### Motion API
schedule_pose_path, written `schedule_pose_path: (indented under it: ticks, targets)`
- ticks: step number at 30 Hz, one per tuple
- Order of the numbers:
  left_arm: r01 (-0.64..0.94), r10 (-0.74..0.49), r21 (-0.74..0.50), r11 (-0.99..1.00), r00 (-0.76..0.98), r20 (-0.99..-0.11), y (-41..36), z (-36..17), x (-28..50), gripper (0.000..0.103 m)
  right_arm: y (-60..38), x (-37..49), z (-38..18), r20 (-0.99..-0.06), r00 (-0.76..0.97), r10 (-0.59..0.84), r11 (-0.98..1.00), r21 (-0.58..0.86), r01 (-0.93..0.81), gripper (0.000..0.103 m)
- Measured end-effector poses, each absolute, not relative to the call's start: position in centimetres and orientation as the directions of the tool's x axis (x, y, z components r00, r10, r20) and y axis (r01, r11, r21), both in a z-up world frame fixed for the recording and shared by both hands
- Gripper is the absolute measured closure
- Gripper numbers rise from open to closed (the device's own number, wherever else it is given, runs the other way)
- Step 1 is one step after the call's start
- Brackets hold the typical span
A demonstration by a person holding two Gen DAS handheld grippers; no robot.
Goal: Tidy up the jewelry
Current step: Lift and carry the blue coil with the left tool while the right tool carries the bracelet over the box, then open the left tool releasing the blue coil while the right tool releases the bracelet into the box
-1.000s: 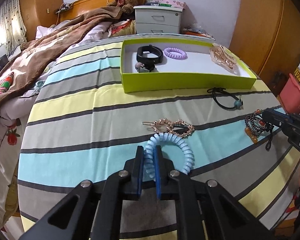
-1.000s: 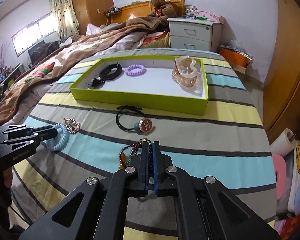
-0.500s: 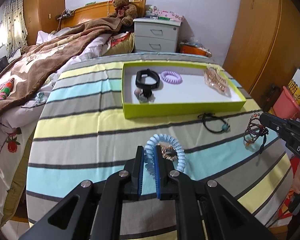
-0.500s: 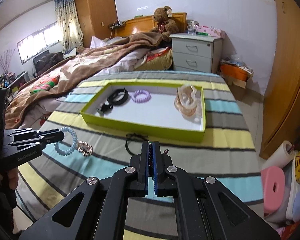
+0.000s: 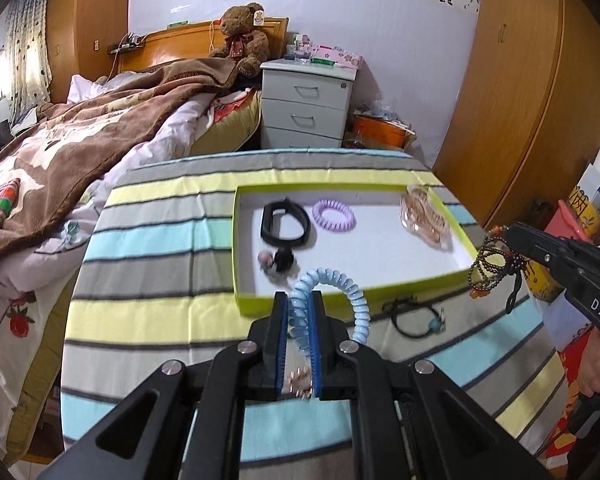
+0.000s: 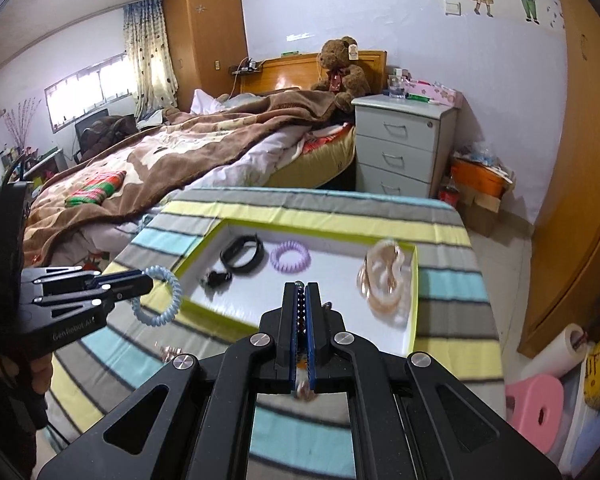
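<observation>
My left gripper is shut on a light blue spiral hair tie and holds it in the air just in front of the green tray. It also shows in the right wrist view with the hair tie hanging from it. My right gripper is shut on a dark beaded bracelet, which hangs beside the tray's right edge. The tray holds a black band, a purple spiral tie, a peach claw clip and a small black bauble tie.
A black elastic with a blue bead and a gold hair clip lie on the striped tablecloth in front of the tray. A bed stands to the left, a white nightstand behind, and a pink stool at the right.
Both grippers have lifted their items off the cloth and moved toward the tray. The gold clip has stayed on the cloth below the left gripper.
</observation>
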State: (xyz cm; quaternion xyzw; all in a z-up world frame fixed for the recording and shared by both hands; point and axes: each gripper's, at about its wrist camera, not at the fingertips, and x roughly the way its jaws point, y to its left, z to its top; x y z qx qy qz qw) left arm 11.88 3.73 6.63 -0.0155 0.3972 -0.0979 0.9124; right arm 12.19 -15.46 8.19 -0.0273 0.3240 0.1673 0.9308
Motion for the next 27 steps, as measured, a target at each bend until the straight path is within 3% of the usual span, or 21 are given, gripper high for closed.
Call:
schedule_pose_path:
  ticks: [27]
  targets:
    - [0.156,-0.232,-0.172,0.973,0.587,-0.776,1.0,3.1,20.6,0.093,-13.3,25.4,4.2,-0.723,0.64,0.259,0.944,0.048,-0.327,0.1]
